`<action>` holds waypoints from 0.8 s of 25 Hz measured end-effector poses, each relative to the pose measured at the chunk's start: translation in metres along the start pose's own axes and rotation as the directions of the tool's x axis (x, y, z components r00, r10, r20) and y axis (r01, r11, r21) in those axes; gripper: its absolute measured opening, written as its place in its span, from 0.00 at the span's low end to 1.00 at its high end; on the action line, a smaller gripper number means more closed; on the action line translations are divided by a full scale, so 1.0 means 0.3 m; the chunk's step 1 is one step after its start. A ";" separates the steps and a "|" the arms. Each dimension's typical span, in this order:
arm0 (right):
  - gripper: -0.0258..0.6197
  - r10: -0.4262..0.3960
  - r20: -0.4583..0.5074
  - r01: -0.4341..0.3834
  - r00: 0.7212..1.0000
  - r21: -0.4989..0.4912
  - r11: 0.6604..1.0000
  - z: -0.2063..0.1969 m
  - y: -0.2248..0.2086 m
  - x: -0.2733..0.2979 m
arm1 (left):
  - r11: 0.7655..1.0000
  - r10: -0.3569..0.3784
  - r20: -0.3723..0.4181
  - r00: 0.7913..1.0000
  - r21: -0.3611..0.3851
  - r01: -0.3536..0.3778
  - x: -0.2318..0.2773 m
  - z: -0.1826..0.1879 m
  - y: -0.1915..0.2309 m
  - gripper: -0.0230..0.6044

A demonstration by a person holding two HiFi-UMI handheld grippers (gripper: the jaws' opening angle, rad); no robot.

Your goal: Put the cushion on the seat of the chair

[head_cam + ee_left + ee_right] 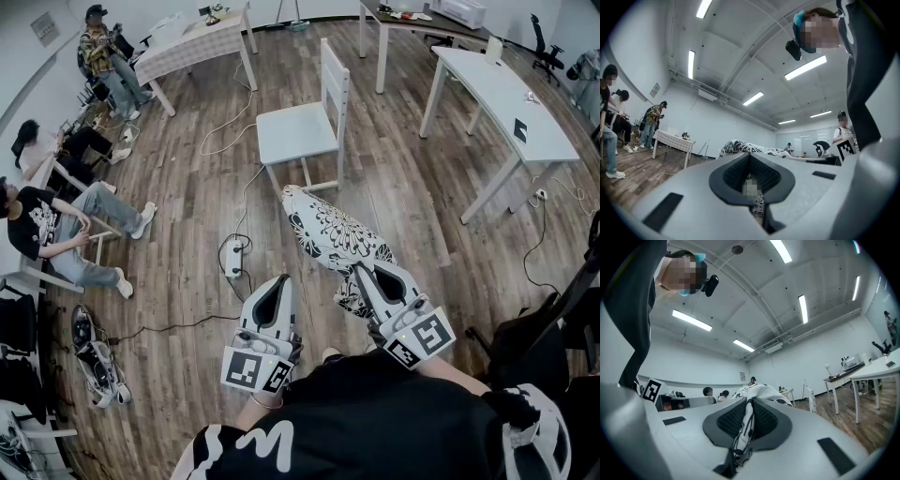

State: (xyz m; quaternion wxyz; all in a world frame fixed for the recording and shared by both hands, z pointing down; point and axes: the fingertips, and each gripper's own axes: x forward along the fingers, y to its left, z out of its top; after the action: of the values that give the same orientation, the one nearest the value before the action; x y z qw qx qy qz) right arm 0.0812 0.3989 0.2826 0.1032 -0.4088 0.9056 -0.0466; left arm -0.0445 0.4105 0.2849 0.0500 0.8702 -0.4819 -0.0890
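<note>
The cushion [333, 234], black and white with a flower print, hangs in the air and slopes up toward the white chair [298, 131], whose seat is bare. My right gripper [361, 272] is shut on the cushion's near end. In the right gripper view a fold of the cushion [745, 427] is pinched between the dark pads. My left gripper [279, 281] is beside it to the left, apart from the cushion, jaws together with nothing held. The cushion [750, 147] shows beyond the jaws in the left gripper view.
A power strip [232, 255] and cables lie on the wooden floor left of the cushion. White tables [506, 94] stand at the right and a cloth-covered table [197, 42] at the back. Several people [56, 230] are at the left. A black office chair [553, 319] is close on the right.
</note>
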 end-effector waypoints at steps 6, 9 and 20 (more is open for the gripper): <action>0.09 -0.003 -0.007 0.003 1.000 0.007 1.000 0.007 0.005 0.000 | 1.000 -0.015 -0.003 1.000 0.000 0.015 0.002 0.011 -0.015 0.04; 0.09 -0.001 -0.011 0.001 1.000 0.009 1.000 0.006 0.009 0.000 | 1.000 -0.017 0.000 1.000 -0.006 0.017 -0.002 0.014 -0.015 0.04; 0.09 -0.021 -0.017 0.021 1.000 -0.007 1.000 0.002 0.001 0.004 | 1.000 -0.003 -0.015 1.000 0.009 0.003 -0.012 0.009 -0.003 0.04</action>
State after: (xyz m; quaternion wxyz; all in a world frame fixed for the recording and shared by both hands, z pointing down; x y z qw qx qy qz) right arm 0.0805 0.3983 0.2818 0.0935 -0.4184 0.9022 -0.0483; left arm -0.0462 0.4139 0.2824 0.0495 0.8718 -0.4807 -0.0803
